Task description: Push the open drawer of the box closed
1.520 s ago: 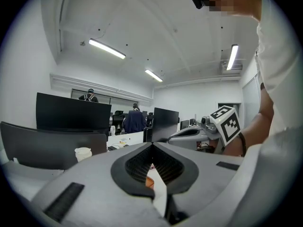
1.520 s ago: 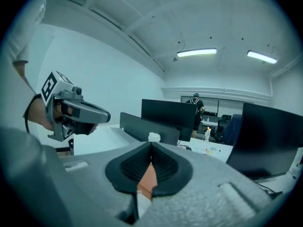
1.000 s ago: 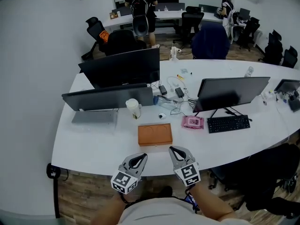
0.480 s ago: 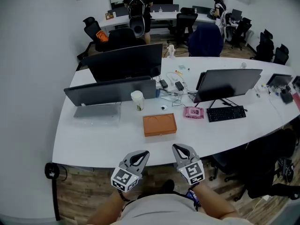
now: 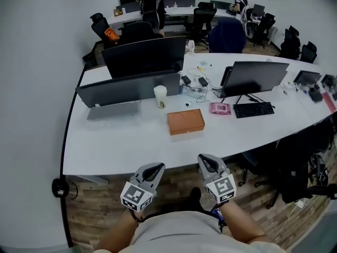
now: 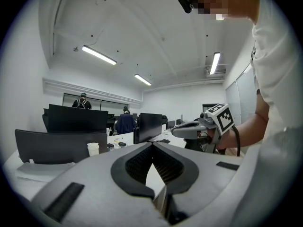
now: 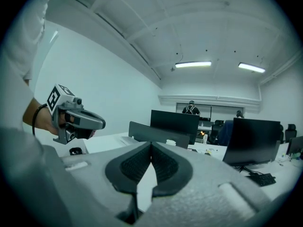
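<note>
Hand-held grippers [image 5: 156, 166] [image 5: 203, 158] closed, well short of box [image 5: 186, 122]

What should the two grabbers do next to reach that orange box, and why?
Probably move the right gripper forward over the edge of the table toward the orange box. Both it and the left gripper are shut, empty and short of the table, while the box lies farther in, untouched. From here I cannot tell how its drawer stands.
</note>
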